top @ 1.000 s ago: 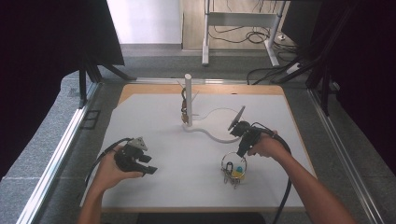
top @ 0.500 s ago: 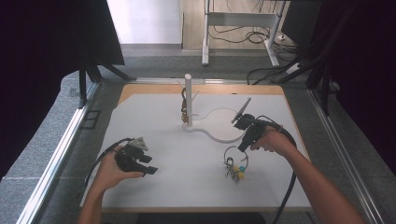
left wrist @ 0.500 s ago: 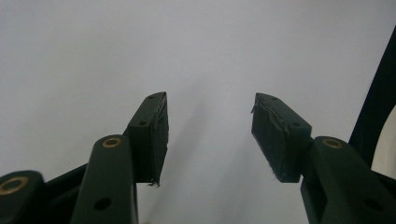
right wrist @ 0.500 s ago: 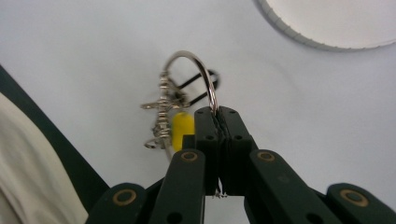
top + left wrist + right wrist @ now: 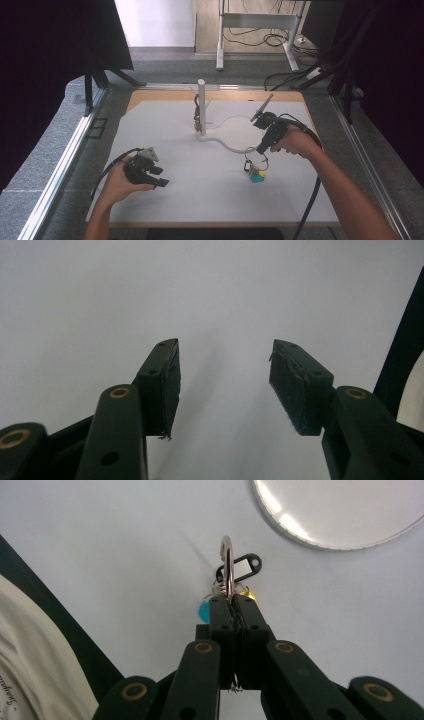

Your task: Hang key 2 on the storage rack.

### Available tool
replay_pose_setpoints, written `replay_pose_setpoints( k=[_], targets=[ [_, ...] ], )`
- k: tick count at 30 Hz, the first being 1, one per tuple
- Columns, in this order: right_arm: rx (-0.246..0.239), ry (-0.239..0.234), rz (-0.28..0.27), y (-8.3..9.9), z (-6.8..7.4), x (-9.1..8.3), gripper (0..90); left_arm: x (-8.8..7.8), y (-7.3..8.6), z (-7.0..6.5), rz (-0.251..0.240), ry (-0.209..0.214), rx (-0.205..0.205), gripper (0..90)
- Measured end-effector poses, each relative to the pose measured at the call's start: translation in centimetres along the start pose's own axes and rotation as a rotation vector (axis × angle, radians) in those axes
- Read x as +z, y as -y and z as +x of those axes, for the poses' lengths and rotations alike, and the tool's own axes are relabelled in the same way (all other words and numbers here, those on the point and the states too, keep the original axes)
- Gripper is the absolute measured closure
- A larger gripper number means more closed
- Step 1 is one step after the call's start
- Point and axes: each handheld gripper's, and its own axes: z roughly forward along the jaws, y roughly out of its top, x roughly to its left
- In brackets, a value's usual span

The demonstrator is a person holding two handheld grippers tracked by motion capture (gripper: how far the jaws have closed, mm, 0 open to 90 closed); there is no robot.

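Observation:
My right gripper [image 5: 261, 149] [image 5: 232, 607] is shut on a metal key ring [image 5: 227, 569]. A bunch of tags hangs from the ring [image 5: 256, 171]: a black one [image 5: 241, 566], a teal one [image 5: 204, 611] and a yellow one [image 5: 246, 595]. The bunch hangs low over the white mat; I cannot tell whether it touches. A white stand [image 5: 201, 102] with hooks rises at the mat's far middle, with a small bunch [image 5: 198, 122] hung on it. My left gripper [image 5: 161, 178] [image 5: 222, 380] rests open at the near left, nothing between its fingers.
The stand's round white base [image 5: 340, 510] [image 5: 227, 142] lies just beyond the held ring. The white mat [image 5: 165, 125] covers a wooden table edged by metal rails [image 5: 65, 150]. Black curtains stand at both sides; cables trail from both grippers.
My right gripper has risen and moved away from the near edge, carrying the key ring and its tags up with it. The left gripper has stayed still.

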Motion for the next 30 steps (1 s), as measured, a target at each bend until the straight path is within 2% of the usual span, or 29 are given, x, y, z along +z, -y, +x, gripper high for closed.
replay_pose_setpoints(
  k=[12, 20, 30],
  targets=[
    [-0.017, 0.001, 0.016, -1.8, 0.4, -0.7, 88.3, -0.1, 0.1, 0.1, -0.007, 0.001, 0.0, 46.5],
    [-0.025, 0.008, 0.018, -2.4, 0.4, -1.6, 88.3, -0.3, 0.2, 0.1, -0.013, 0.002, -0.002, 46.5],
    [-0.019, 0.011, -0.008, -3.0, 0.2, -2.9, 88.3, -0.3, 0.2, 0.1, -0.015, 0.004, -0.002, 46.5]
  ],
)
